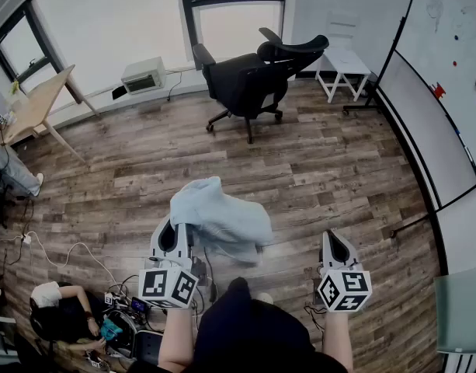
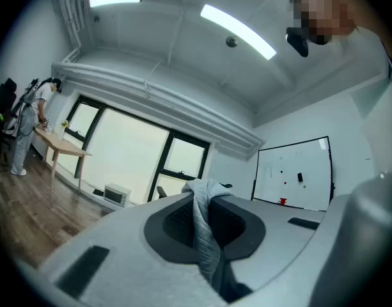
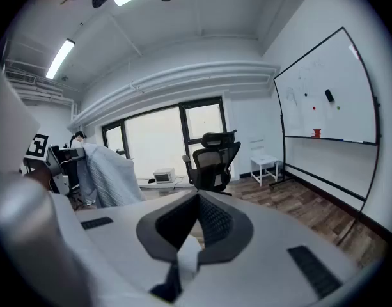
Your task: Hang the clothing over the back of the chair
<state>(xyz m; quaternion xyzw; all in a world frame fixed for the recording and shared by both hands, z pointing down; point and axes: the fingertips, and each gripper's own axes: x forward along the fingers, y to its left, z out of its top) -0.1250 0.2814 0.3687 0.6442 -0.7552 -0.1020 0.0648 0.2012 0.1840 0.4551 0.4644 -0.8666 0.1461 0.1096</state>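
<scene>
A light blue-grey garment (image 1: 222, 220) hangs bunched from my left gripper (image 1: 172, 241), low in the head view. In the left gripper view the jaws are shut on a fold of this garment (image 2: 206, 232), which runs up between the pads and spills over the tips. My right gripper (image 1: 336, 243) is held to the right of it, apart from the cloth, jaws shut with nothing in them. The right gripper view shows the same garment (image 3: 109, 179) off to the left. The black office chair (image 1: 253, 76) stands far ahead by the window, its back (image 3: 215, 160) bare.
A large whiteboard (image 1: 447, 92) lines the right wall, with a white stool (image 1: 345, 68) beside it. A wooden table (image 1: 36, 103) and a white box (image 1: 143, 74) stand at the left by the window. A person (image 1: 63, 309) sits among cables (image 1: 59, 251) at the lower left.
</scene>
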